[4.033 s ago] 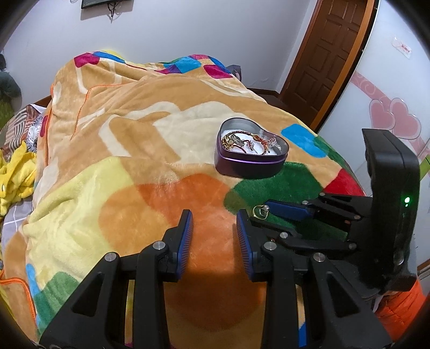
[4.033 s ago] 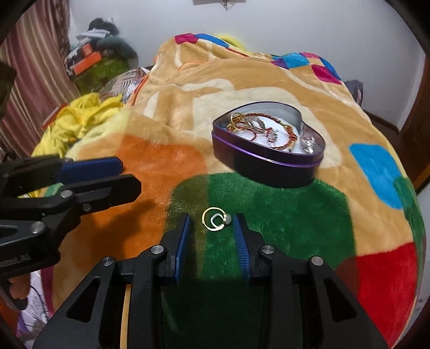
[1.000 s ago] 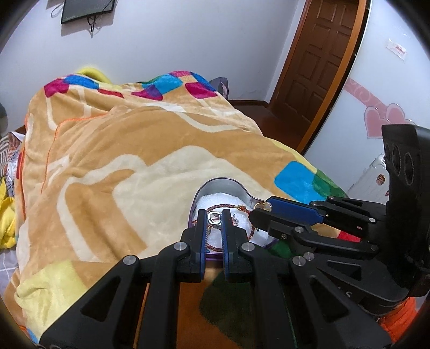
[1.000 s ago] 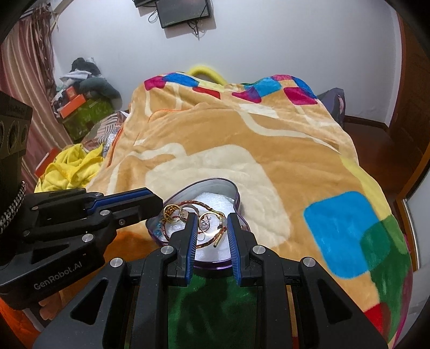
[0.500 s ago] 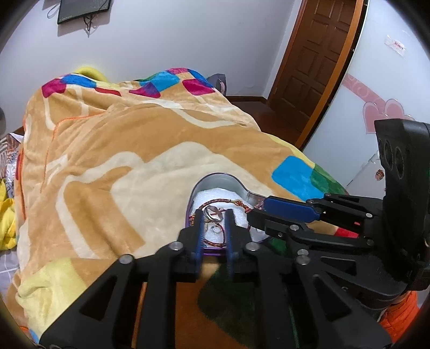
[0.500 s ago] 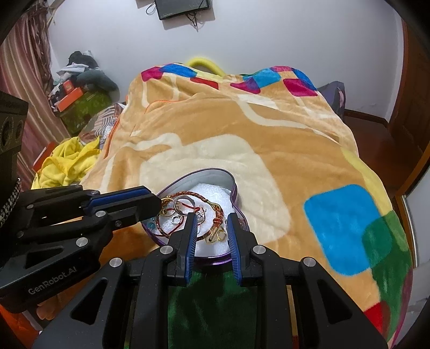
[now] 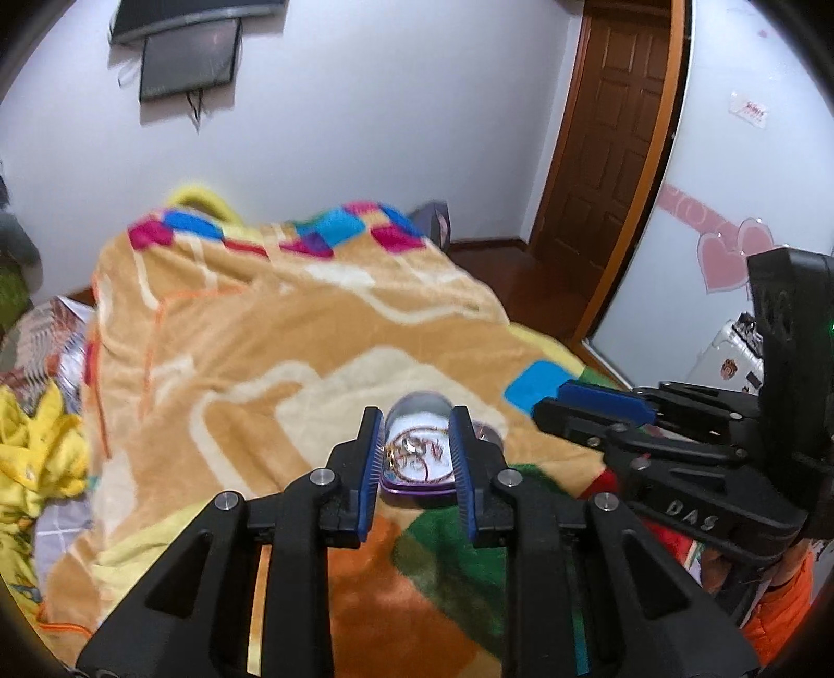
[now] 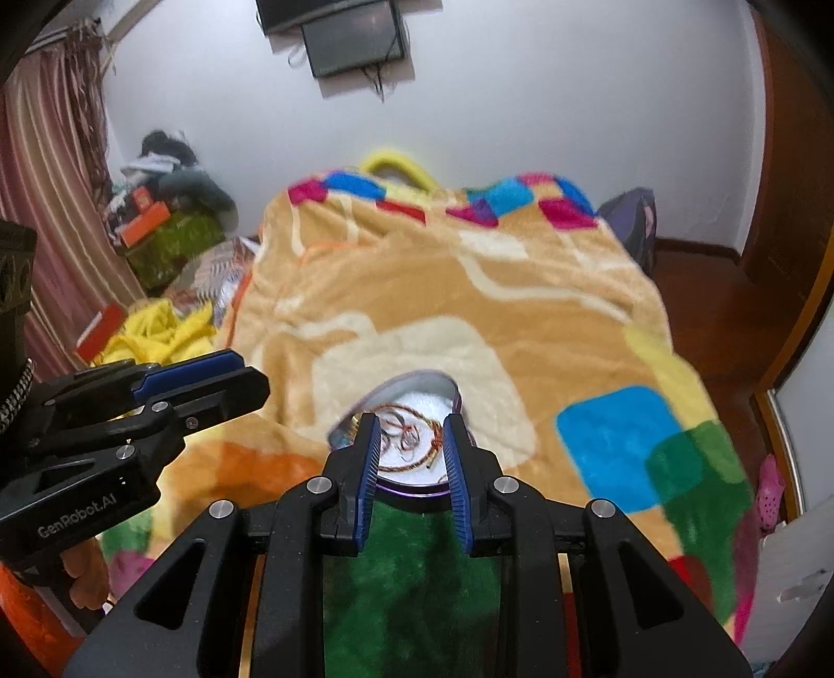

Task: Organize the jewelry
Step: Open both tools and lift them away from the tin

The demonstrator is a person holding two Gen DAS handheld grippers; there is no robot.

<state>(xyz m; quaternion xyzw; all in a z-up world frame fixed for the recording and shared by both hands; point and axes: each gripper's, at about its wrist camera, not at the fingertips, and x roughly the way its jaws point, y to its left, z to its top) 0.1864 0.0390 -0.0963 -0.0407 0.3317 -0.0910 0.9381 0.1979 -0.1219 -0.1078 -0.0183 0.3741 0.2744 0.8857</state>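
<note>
A purple heart-shaped tin (image 7: 417, 487) sits on the patchwork blanket, holding several gold and red bracelets and rings (image 7: 414, 451) on a white lining. My left gripper (image 7: 417, 443) is open and empty, raised above and behind the tin. My right gripper (image 8: 409, 443) is also open and empty, above the tin (image 8: 412, 487) with its jewelry (image 8: 409, 435). Each gripper shows in the other's view, the right one (image 7: 599, 407) and the left one (image 8: 208, 380).
The blanket (image 7: 260, 339) covers a bed. Yellow cloth (image 7: 36, 453) lies at its left. A brown door (image 7: 610, 156) and wall with pink hearts (image 7: 730, 261) stand to the right. A wall screen (image 8: 354, 36) hangs behind.
Both grippers have opened wider and pulled up and back from the tin. The ring that the left gripper held now lies in the tin.
</note>
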